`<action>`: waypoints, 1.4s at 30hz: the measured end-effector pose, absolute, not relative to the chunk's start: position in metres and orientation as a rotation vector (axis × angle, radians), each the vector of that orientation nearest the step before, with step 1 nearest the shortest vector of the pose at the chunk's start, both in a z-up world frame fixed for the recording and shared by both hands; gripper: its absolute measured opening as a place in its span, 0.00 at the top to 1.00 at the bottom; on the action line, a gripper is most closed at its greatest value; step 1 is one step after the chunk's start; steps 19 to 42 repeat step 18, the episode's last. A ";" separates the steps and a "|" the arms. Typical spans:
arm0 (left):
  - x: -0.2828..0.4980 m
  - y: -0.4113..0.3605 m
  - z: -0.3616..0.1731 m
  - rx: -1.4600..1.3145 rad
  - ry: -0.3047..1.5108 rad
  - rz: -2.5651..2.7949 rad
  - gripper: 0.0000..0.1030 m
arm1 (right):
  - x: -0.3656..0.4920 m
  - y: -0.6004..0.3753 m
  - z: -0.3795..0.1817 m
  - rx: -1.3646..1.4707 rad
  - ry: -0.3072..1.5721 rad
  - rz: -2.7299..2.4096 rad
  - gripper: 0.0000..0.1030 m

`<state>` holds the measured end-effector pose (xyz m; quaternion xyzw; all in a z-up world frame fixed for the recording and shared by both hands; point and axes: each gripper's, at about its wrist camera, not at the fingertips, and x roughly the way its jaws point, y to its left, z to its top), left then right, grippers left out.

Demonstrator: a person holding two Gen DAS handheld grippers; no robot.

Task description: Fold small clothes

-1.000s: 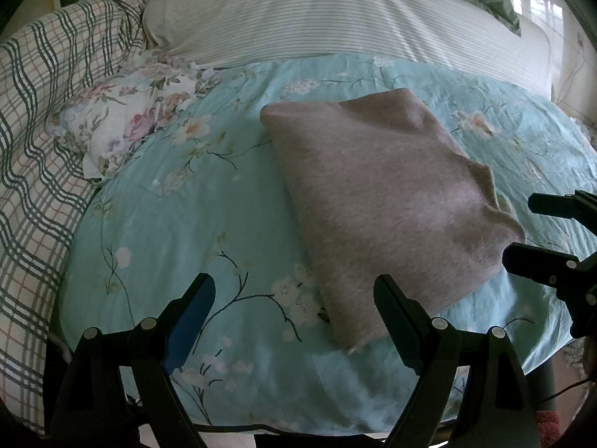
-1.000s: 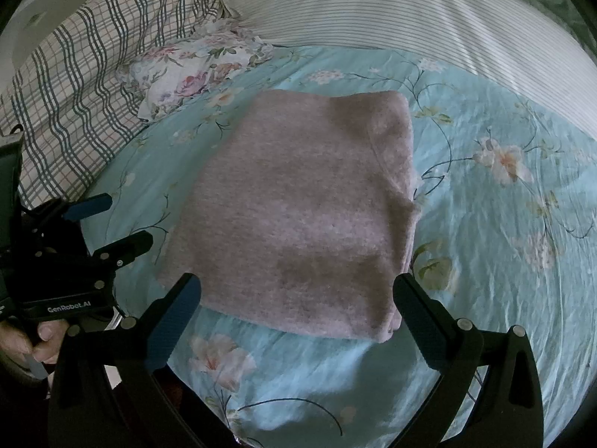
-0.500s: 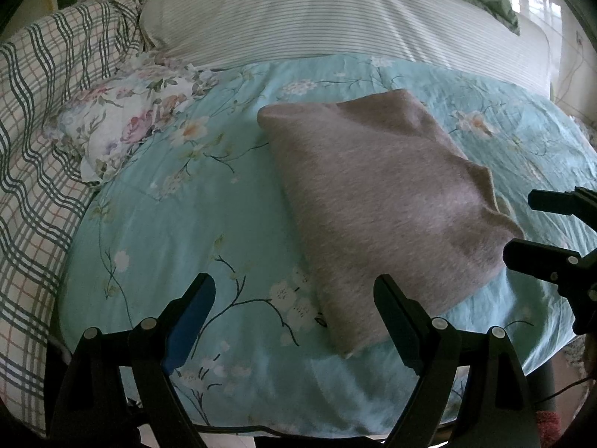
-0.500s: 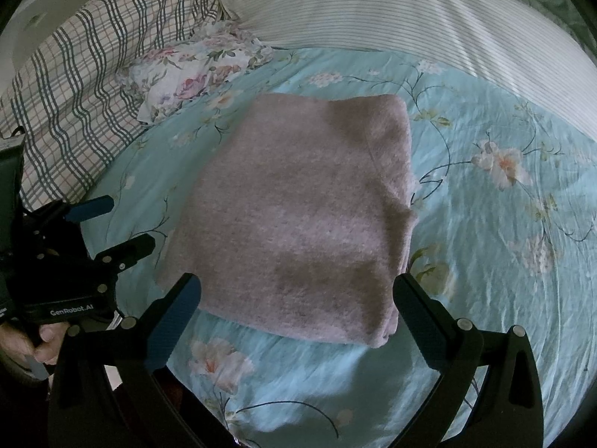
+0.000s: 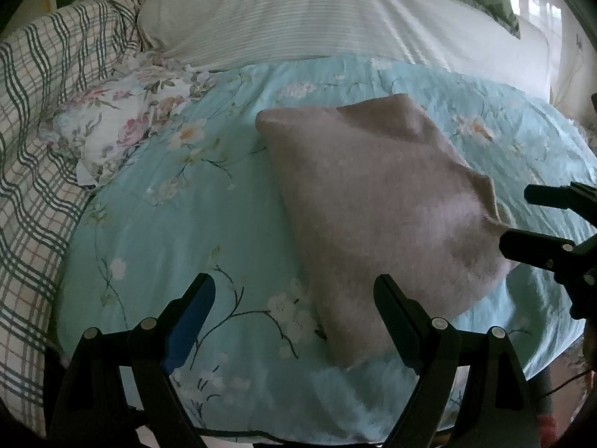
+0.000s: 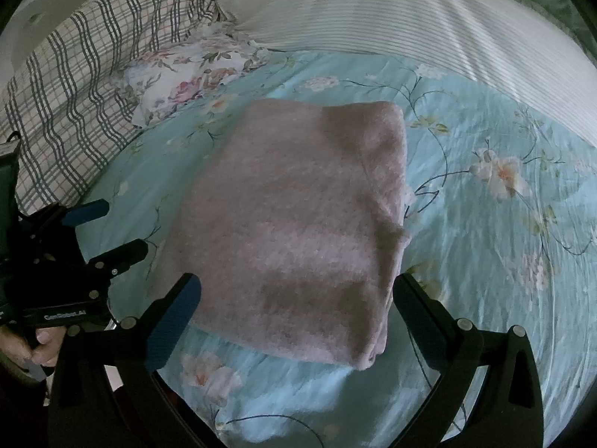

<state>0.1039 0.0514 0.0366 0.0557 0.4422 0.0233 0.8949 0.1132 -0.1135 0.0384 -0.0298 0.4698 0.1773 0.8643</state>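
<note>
A folded pinkish-grey knit garment (image 5: 377, 201) lies flat on the light blue floral sheet (image 5: 194, 224); it also shows in the right wrist view (image 6: 294, 224). My left gripper (image 5: 294, 295) is open and empty, its right finger over the garment's near left corner. My right gripper (image 6: 296, 295) is open and empty, straddling the garment's near edge from above. Each gripper also shows in the other's view, the right one (image 5: 522, 220) by the garment's right corner and the left one (image 6: 108, 227) just left of the garment.
A small floral cloth (image 5: 123, 138) lies at the back left on the sheet. A plaid blanket (image 5: 33, 149) runs along the left side. A striped white pillow (image 5: 317, 18) lies behind. The bed's near edge (image 5: 335, 429) is just below the grippers.
Both grippers have edged slightly closer to the garment. The garment itself has not moved and both grippers stay open.
</note>
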 end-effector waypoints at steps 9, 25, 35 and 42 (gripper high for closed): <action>0.115 0.057 0.036 0.114 0.914 0.059 0.15 | 0.116 -0.111 0.038 -0.063 0.985 0.369 0.00; 0.120 0.062 0.039 0.098 0.913 0.069 0.15 | 0.127 -0.119 0.035 -0.046 0.980 0.374 0.00; 0.120 0.062 0.039 0.098 0.913 0.069 0.15 | 0.127 -0.119 0.035 -0.046 0.980 0.374 0.00; 0.120 0.062 0.039 0.098 0.913 0.069 0.15 | 0.127 -0.119 0.035 -0.046 0.980 0.374 0.00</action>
